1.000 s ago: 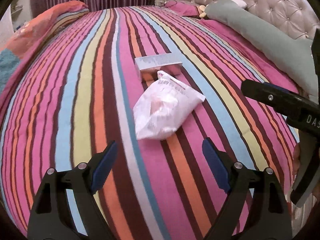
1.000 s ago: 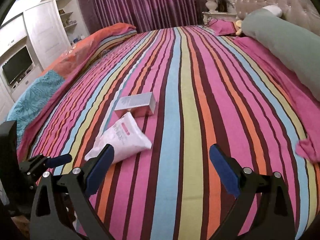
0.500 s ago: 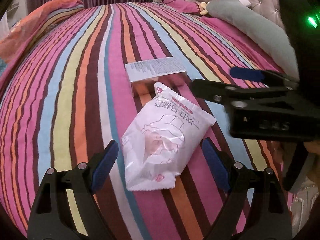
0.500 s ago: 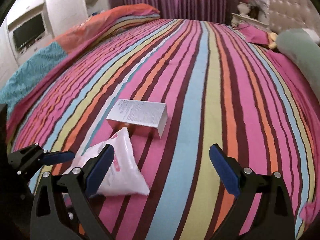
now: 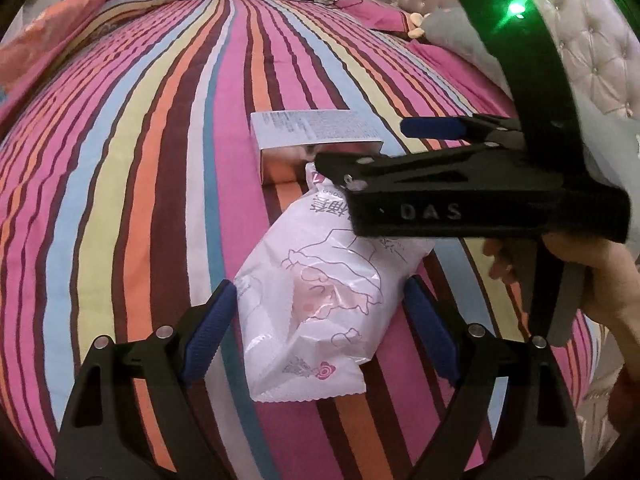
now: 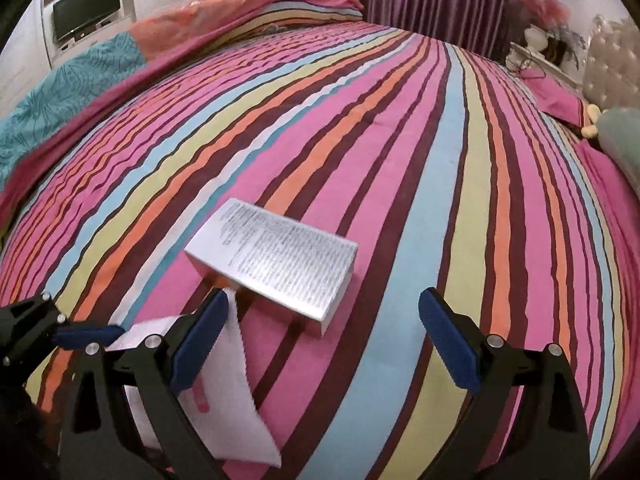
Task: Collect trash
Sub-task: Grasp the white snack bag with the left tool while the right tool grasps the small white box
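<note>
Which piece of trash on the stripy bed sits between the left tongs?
The soft white plastic snack bag lies between the open left tongs. The silvery cardboard box with small print lies farther up the bed, beyond the bag's top end.

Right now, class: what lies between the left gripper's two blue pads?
The white snack bag lies on the striped bedspread between the open left gripper pads, seemingly not yet pinched. The left wrist view shows this.

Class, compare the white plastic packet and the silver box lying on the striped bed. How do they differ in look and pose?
The white packet is soft, crinkled and printed with pink drawings; the silver box is rigid, sharp-edged and covered in small print. The packet lies between the open left tool's fingers; the box lies farther off, ahead of the open right tool. Both rest on the striped bedcover.
</note>
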A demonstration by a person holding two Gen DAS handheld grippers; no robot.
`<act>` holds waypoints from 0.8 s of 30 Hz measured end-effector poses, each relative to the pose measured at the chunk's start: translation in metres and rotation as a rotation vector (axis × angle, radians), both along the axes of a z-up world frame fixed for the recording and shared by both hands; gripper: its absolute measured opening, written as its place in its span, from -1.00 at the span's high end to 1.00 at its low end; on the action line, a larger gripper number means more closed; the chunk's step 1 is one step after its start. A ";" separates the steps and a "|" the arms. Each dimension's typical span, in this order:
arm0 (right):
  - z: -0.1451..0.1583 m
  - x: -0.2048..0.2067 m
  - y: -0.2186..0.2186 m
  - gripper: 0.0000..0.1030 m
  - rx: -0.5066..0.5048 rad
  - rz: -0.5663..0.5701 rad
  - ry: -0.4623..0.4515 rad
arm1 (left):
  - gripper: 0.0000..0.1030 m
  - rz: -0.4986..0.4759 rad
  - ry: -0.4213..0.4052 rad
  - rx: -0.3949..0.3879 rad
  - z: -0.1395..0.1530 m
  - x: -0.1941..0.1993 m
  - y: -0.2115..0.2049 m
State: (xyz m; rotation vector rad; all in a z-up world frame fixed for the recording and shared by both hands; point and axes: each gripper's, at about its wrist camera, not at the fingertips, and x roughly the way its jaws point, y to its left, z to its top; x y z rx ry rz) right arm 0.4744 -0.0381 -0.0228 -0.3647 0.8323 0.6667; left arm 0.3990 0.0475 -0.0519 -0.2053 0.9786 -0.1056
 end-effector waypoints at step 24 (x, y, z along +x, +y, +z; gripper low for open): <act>-0.016 0.028 0.057 -0.56 -0.034 0.174 0.107 | -0.62 0.021 0.026 0.024 -0.003 0.023 -0.002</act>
